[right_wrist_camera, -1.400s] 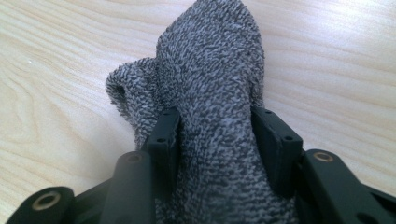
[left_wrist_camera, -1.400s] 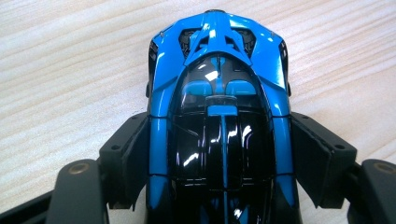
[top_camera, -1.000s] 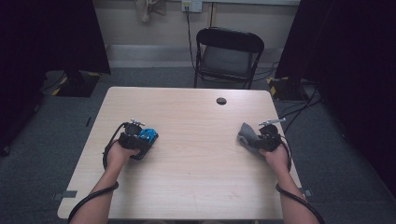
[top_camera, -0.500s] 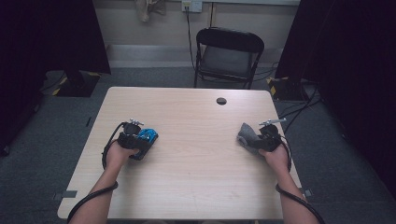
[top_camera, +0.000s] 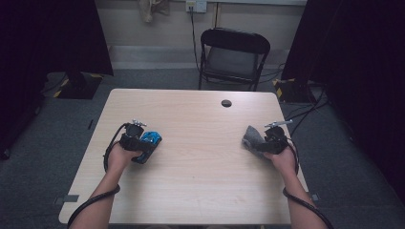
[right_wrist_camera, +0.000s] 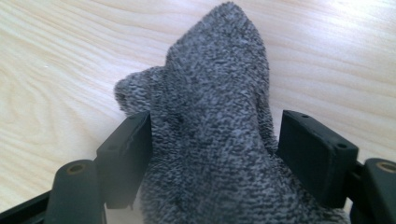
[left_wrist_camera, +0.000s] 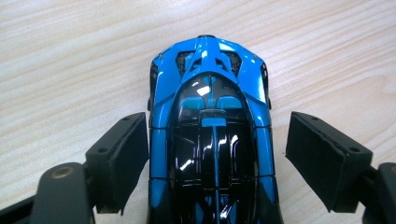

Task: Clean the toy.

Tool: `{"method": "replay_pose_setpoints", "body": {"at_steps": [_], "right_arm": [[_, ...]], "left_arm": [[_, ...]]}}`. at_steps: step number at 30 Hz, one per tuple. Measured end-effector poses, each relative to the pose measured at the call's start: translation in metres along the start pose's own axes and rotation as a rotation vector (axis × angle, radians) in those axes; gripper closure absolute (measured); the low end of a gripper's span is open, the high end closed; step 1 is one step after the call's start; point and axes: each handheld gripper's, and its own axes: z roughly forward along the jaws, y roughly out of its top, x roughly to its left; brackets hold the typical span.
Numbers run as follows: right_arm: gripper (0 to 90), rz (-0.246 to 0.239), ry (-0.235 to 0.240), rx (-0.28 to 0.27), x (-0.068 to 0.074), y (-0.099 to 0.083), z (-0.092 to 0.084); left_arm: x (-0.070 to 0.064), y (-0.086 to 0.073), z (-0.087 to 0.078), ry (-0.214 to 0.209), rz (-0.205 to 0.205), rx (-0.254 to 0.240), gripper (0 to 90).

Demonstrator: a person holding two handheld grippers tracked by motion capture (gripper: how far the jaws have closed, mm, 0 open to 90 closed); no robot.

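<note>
While both my claws rest low on the wooden table (top_camera: 200, 186), I list what each one has.

Item one: left gripper (left_wrist_camera: 217, 154). Jaws narrow, set astride a blue and black toy car (left_wrist_camera: 210, 140). The left jaw lies against the car's flank; the right jaw stands a little off the other flank, so I judge the hold loose or not yet closed, and cannot tell for certain. The car sits directly ahead of this claw, between the jaws, its long axis running straight along them. One rounded end points away from me, toward the middle of the table; the near end passes beneath the claw, out of sight. In the high view the left gripper (top_camera: 136, 141) has the toy car (top_camera: 152, 138) at its tip, on the inward side.

Item two: right gripper (right_wrist_camera: 215, 154). Jaws part-open around a grey knitted sock (right_wrist_camera: 215, 135), bunched between them. The left jaw presses the fabric; the right jaw touches or nearly touches it. The sock's long axis runs forward from the claw, its rounded end pointing away. In the high view the right gripper (top_camera: 273, 139) has the sock (top_camera: 252, 138) at its inward side.

Relation of note: each thing lies nearest its own claw, the two well apart, bare table between.
</note>
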Motion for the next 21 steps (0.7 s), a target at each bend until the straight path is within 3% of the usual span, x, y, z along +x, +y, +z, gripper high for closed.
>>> {"method": "replay_pose_setpoints", "body": {"at_steps": [5,11,21], "right_arm": [[23.2,0.0,0.005,-0.019,0.001,0.004,-0.006],[16.9,-0.034,0.014,-0.036,0.006,0.01,-0.013],[14.7,-0.101,0.068,-0.079,0.027,0.022,-0.023]], "left_arm": [[-0.004,0.003,-0.005,-0.005,0.016,-0.011,18.3],[-0.007,0.007,-0.012,-0.024,0.022,-0.035,16.0],[-0.019,0.005,-0.015,-0.061,0.034,-0.044,15.2]]}}
